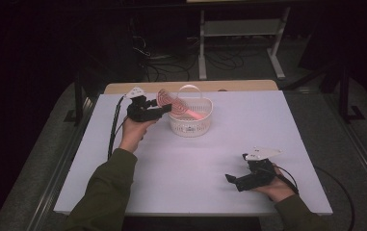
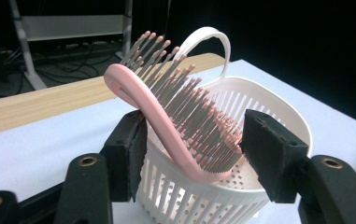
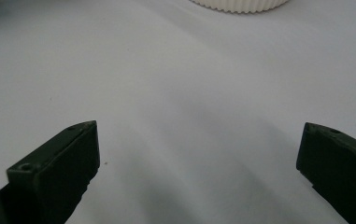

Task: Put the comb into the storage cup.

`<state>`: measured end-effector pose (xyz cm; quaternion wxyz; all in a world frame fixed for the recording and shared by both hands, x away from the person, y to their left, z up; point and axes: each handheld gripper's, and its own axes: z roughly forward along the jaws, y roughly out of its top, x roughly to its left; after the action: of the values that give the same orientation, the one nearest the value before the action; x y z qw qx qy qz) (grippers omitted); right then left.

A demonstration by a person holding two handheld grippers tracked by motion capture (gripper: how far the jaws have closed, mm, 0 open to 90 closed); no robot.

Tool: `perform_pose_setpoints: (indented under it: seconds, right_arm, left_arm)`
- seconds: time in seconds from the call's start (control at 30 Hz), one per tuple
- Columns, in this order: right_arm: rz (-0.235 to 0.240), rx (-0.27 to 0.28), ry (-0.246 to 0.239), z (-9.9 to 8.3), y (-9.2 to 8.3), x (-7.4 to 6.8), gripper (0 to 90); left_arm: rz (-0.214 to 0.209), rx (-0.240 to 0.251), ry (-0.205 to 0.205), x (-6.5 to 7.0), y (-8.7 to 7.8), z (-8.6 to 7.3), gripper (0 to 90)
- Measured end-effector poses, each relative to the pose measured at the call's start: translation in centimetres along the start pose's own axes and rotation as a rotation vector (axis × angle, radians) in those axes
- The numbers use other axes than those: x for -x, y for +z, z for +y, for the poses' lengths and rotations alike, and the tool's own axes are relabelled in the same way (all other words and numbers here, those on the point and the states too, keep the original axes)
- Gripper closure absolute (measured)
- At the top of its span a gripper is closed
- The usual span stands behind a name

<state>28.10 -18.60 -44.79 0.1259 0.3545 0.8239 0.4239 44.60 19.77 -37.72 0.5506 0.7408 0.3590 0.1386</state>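
A pink plastic hairbrush with grey, pink-tipped bristles [image 2: 180, 126] leans tilted in a white slotted plastic basket with an arched handle [image 2: 241, 196], its head rising above the rim at the far side of the white surface [image 1: 181, 168]. The left hand-held gripper [image 2: 192, 149] brackets the brush: one pad lies against the brush's pink back, the other stands just clear of the bristle tips. The right hand-held gripper [image 3: 196, 154], well apart at the near edge, rests low over the surface with jaws spread and nothing between them.
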Motion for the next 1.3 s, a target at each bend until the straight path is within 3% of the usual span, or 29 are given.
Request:
perform_pose_setpoints:
  seconds: [0.27,0.43,0.77,1.1,1.3]
  right_arm:
    - [-0.001,0.001,0.001,0.1,0.1,0.0,0.0]
    - [-0.003,-0.003,-0.005,0.2,0.2,-0.1,0.0]
    - [0.0,-0.005,-0.006,0.3,0.3,-0.1,0.0]
    - [-0.004,-0.009,-0.008,0.3,0.3,-0.1,0.0]
    - [-0.005,-0.009,-0.01,0.3,0.3,-0.2,0.0]
  left_arm:
    - [0.032,-0.026,0.046,0.3,-0.3,-0.1,30.9]
    - [0.032,-0.032,0.043,0.4,-0.7,-0.5,25.7]
    - [0.017,-0.056,0.067,0.9,-2.1,-1.1,17.6]
    - [-0.026,-0.085,0.083,1.7,-3.2,-2.4,10.9]
    - [-0.048,-0.151,0.102,1.8,-3.5,-3.4,2.6]
